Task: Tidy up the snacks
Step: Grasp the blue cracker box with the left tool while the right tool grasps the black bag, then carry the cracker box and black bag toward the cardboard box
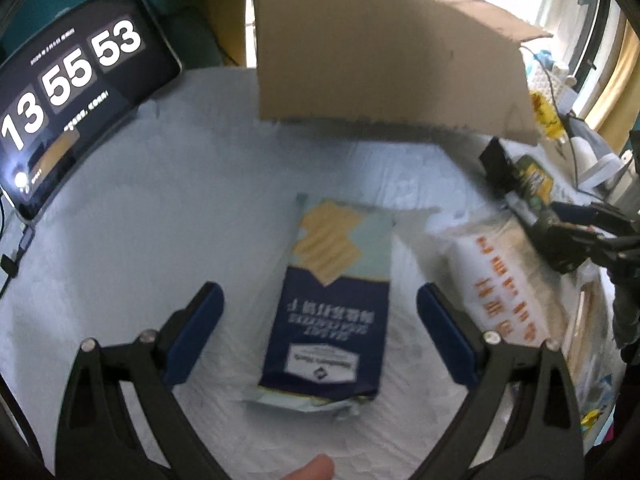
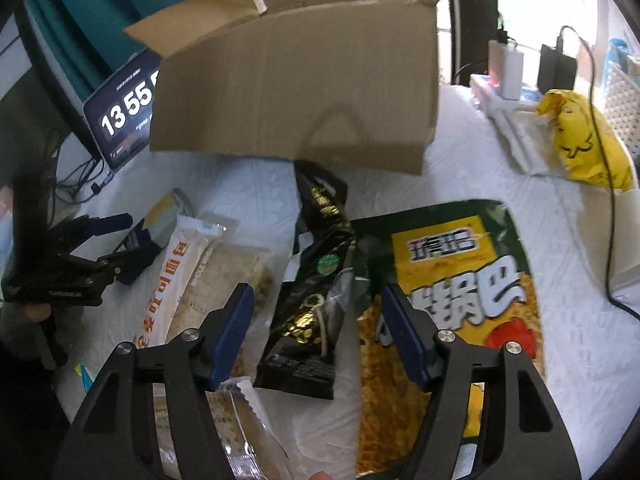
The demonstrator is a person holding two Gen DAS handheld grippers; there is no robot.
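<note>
While both grippers point down at a white cloth-covered table (image 1: 132, 240), each stands spread and pinches nothing. Between the left gripper (image 1: 320, 308)'s blue pads lies a navy and yellow snack packet (image 1: 332, 300), flat on the cloth, apart from both pads. The right gripper (image 2: 318, 312) brackets a black and gold packet (image 2: 316, 280), also untouched. A green and yellow crisps bag (image 2: 452, 280) lies just to its right, a clear bread pack (image 2: 188, 280) to its left. Beyond stands an open cardboard box (image 2: 292, 88), with a tablet clock (image 1: 68, 92) beside it.
</note>
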